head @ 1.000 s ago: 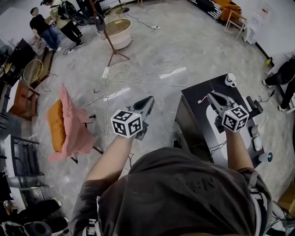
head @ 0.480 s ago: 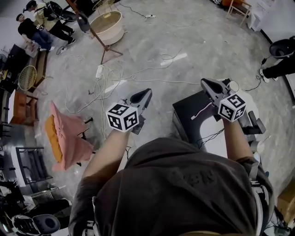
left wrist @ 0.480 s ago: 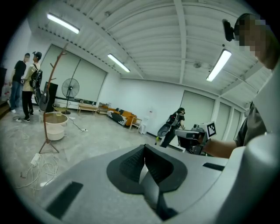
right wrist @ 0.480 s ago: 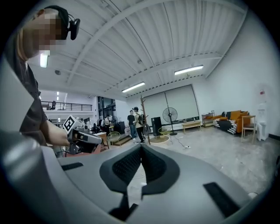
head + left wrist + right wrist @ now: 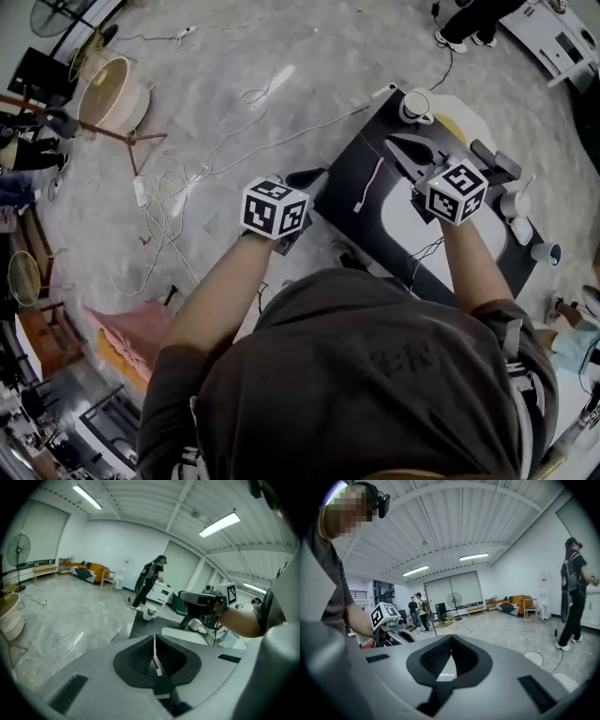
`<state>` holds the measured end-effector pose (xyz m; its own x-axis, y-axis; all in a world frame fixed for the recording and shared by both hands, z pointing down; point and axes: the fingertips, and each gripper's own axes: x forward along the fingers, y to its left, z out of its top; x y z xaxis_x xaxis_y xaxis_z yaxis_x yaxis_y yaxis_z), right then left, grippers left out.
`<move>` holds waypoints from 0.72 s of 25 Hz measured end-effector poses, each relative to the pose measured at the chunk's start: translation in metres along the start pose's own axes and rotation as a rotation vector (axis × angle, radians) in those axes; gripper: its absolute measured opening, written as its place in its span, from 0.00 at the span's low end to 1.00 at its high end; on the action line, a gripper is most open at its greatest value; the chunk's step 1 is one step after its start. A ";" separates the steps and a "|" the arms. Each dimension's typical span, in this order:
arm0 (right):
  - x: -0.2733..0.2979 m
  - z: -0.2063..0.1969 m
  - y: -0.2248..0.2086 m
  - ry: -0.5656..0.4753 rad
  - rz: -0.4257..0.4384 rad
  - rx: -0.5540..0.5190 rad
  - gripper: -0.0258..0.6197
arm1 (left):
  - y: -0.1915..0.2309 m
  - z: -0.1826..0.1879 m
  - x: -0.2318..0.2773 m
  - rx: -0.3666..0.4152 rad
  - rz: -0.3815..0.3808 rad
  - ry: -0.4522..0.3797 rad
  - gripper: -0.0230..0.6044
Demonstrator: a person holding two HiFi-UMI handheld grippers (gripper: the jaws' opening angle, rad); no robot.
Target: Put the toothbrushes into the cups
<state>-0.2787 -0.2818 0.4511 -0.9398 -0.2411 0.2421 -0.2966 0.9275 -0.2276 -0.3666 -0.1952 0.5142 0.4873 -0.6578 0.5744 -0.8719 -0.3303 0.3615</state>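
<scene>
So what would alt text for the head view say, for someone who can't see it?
Seen from above, a person holds a claw in each hand: left claw beside and right claw over a black table with a pink toothbrush and white cup.

Your black table [image 5: 345, 169] stands to the right on the grey floor [image 5: 234, 112], 1 corner pointing far. A white mat [image 5: 398, 225] covers its middle. Left of the mat, on the bare black top, 1 pink-and-white toothbrush [image 5: 367, 185] lies flat, running near to far. At the far corner stands 1 white cup [image 5: 415, 105], with a yellow round piece [image 5: 454, 128] just beside it on the right. Toward the right end you have 2 pale cups [image 5: 514, 203] close together, and 1 blue-rimmed cup [image 5: 545, 253] nearer you.
</scene>
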 end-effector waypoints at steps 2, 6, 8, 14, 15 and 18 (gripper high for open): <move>-0.025 -0.014 -0.015 0.008 -0.070 0.025 0.03 | -0.014 -0.005 0.046 0.032 -0.049 0.097 0.05; -0.068 -0.041 -0.044 0.004 -0.168 0.079 0.03 | -0.034 -0.029 0.126 0.059 -0.080 0.306 0.12; -0.086 -0.053 -0.057 0.002 -0.199 0.101 0.03 | -0.035 -0.043 0.156 0.079 -0.055 0.399 0.15; -0.127 -0.082 -0.088 -0.013 -0.269 0.164 0.03 | -0.027 -0.083 0.207 0.069 0.030 0.630 0.19; -0.133 -0.086 -0.092 -0.014 -0.275 0.174 0.03 | -0.023 -0.085 0.214 0.068 0.049 0.641 0.20; -0.146 -0.097 -0.099 -0.016 -0.288 0.201 0.03 | -0.009 -0.088 0.233 0.085 0.112 0.659 0.20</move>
<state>-0.0953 -0.3108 0.5303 -0.8149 -0.4903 0.3090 -0.5757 0.7465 -0.3336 -0.2410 -0.2855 0.7093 0.2977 -0.1495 0.9429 -0.9066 -0.3536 0.2302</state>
